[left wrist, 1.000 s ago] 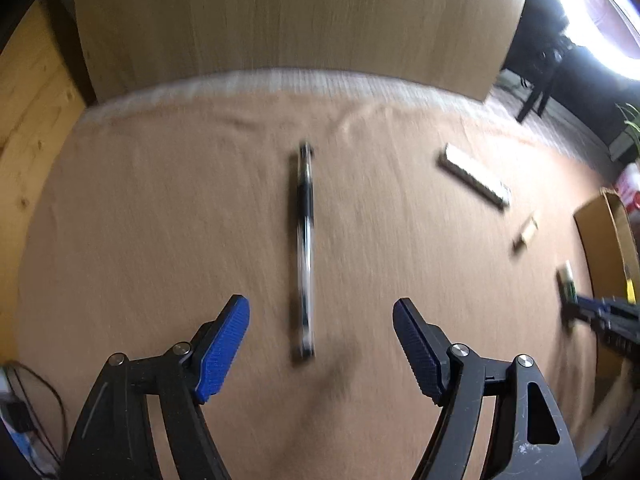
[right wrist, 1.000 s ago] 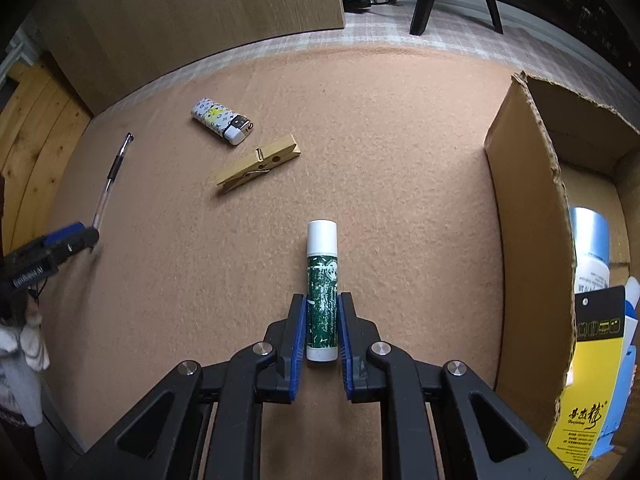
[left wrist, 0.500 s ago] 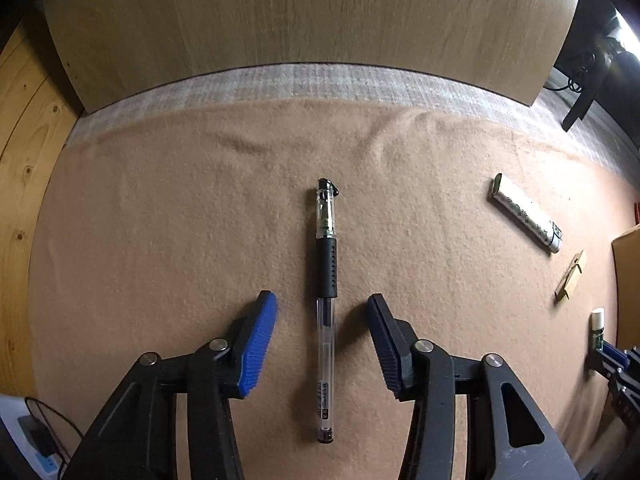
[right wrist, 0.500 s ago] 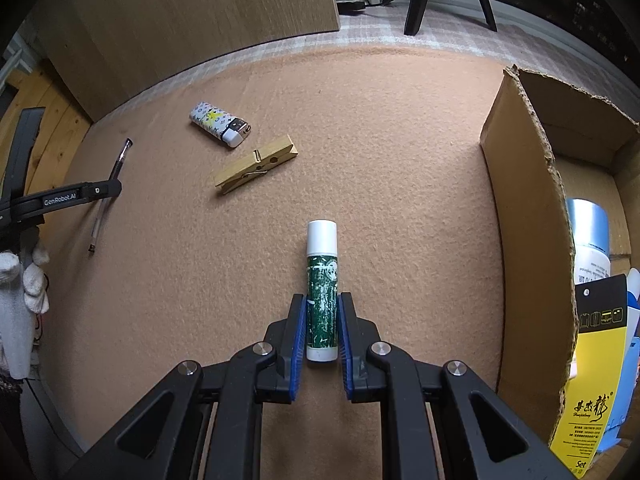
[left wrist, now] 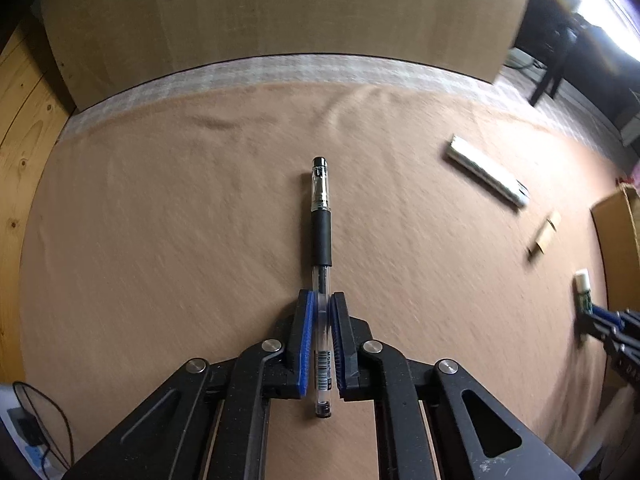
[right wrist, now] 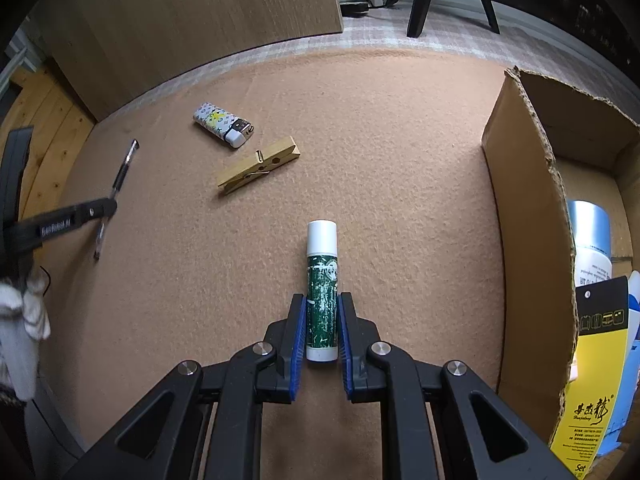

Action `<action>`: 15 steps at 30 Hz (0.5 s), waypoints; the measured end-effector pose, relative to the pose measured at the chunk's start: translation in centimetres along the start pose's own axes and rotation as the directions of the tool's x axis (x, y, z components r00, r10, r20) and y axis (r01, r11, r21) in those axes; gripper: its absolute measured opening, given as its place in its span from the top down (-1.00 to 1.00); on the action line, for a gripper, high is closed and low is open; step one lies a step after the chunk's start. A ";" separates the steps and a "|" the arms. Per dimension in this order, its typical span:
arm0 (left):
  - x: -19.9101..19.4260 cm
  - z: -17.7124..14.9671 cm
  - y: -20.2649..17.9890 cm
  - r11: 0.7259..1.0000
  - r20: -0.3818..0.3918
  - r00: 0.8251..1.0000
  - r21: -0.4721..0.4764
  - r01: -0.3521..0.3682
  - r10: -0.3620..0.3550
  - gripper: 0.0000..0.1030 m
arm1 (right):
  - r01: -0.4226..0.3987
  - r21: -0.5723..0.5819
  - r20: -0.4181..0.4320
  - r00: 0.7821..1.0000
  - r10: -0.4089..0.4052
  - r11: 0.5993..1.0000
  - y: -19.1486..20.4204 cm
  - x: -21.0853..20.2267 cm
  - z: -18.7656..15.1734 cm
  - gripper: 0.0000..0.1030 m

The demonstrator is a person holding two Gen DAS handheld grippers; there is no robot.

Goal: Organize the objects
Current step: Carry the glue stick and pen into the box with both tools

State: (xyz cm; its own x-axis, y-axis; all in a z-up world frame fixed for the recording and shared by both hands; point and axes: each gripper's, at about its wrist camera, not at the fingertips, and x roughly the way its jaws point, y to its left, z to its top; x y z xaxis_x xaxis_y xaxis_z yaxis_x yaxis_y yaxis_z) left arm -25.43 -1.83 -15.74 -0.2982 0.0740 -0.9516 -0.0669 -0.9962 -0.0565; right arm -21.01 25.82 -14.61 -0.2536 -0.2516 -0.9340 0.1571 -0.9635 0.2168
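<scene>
Beside the cardboard box [right wrist: 520,240], felt still bears lighter [right wrist: 222,123] and clothespin [right wrist: 259,165]; left gripper [left wrist: 320,336] has just clamped the pen [left wrist: 321,236], right gripper [right wrist: 322,328] grips the glue stick [right wrist: 322,280].

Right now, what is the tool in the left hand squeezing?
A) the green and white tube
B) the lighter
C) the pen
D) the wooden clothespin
C: in the left wrist view, the left tool has its blue pads pressed on the clear barrel of the pen, while the green and white tube sits in the right tool.
</scene>
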 end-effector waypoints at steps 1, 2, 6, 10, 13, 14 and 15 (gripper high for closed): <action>-0.1 -0.4 -0.3 1.000 0.000 1.000 -0.001 0.009 -0.009 0.82 | -0.002 0.000 -0.001 1.000 0.002 1.000 0.0 0.0 -0.1 0.73; -0.3 -0.9 -0.5 1.000 0.000 1.000 -0.009 0.021 -0.021 0.82 | -0.003 -0.001 -0.001 1.000 0.003 1.000 -0.1 -0.1 -0.1 0.73; -1.6 -2.8 -1.7 0.998 0.011 0.998 -0.026 0.065 -0.065 0.82 | -0.018 0.011 0.001 1.000 0.018 1.000 -0.4 -0.4 -0.6 0.73; -3.5 -4.5 -4.1 0.994 0.039 0.994 0.006 0.106 -0.106 0.82 | -0.040 0.034 0.014 0.999 0.040 0.999 -1.2 -1.2 -1.6 0.73; -4.4 -4.0 -4.9 0.990 0.054 0.989 0.032 0.135 -0.137 0.82 | -0.061 0.055 0.035 0.998 0.060 0.997 -1.8 -2.3 -2.3 0.73; -4.6 -3.7 -5.4 0.988 0.058 0.987 0.045 0.147 -0.149 0.82 | -0.070 0.059 0.044 0.997 0.068 0.996 -2.0 -2.8 -2.6 0.73; -5.1 -3.7 -6.0 0.987 0.063 0.986 0.061 0.151 -0.155 0.82 | -0.076 0.060 0.053 0.996 0.073 0.995 -2.2 -3.2 -2.7 0.73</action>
State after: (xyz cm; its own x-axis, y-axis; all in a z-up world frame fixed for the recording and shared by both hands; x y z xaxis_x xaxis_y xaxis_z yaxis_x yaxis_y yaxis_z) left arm -19.97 3.56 -11.69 -0.3435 0.2301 -0.9105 -0.1694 -0.9688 -0.1809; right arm -17.93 29.04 -12.84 -0.2918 -0.3259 -0.8992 0.1186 -0.9452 0.3041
